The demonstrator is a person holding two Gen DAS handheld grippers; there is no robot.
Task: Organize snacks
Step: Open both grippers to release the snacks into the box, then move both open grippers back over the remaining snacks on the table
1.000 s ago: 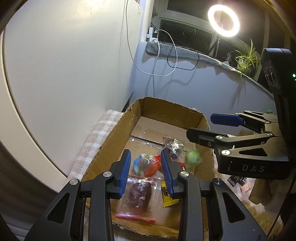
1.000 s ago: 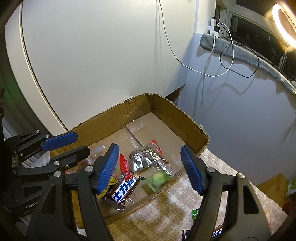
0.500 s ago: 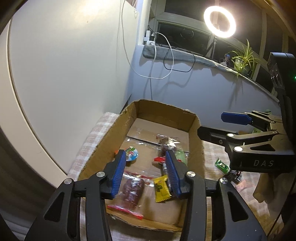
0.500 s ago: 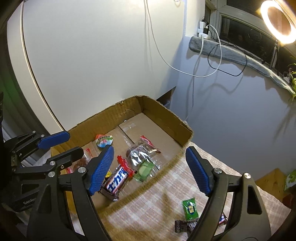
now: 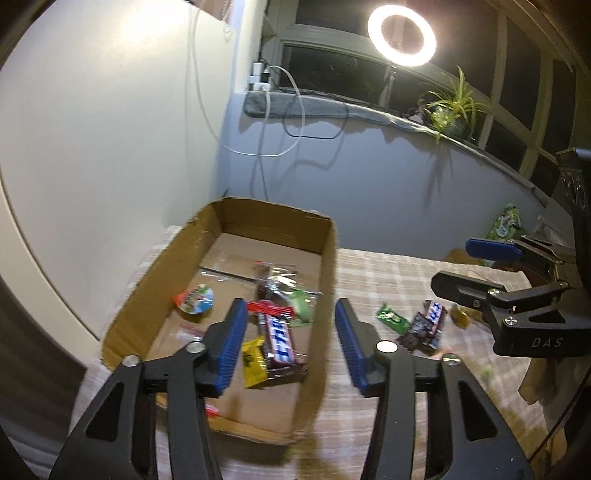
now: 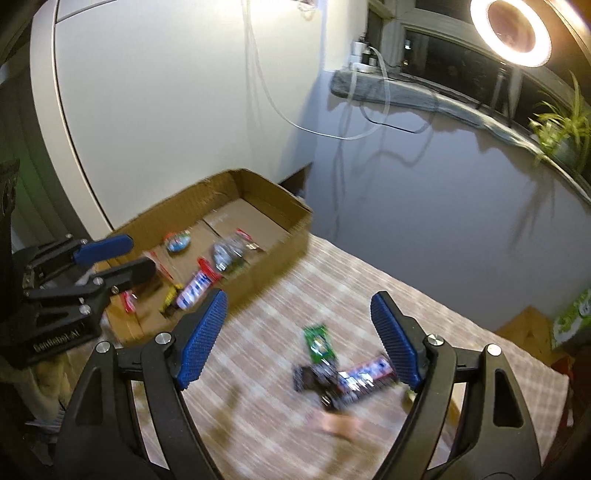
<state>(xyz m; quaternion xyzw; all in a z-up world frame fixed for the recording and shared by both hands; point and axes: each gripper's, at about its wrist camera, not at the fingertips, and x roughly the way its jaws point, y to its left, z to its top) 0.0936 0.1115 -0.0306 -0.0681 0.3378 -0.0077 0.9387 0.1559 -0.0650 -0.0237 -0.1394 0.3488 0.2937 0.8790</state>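
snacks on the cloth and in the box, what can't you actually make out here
- Dark wrappers on the checked cloth, right wrist view: motion blur, print unreadable.
- Pale smear near them: too blurred to identify.
- Red packet in the cardboard box, left wrist view: mostly hidden behind the left gripper.
- Green bag: cut off by the fisheye edge.

A lit ring light [image 5: 402,35] stands on the window ledge. A potted plant [image 5: 452,107] sits on the same ledge, to the light's right. White cables [image 5: 266,122] hang from a power adapter [image 5: 258,75] down the wall. A checkered cloth [image 6: 295,295] covers the table.
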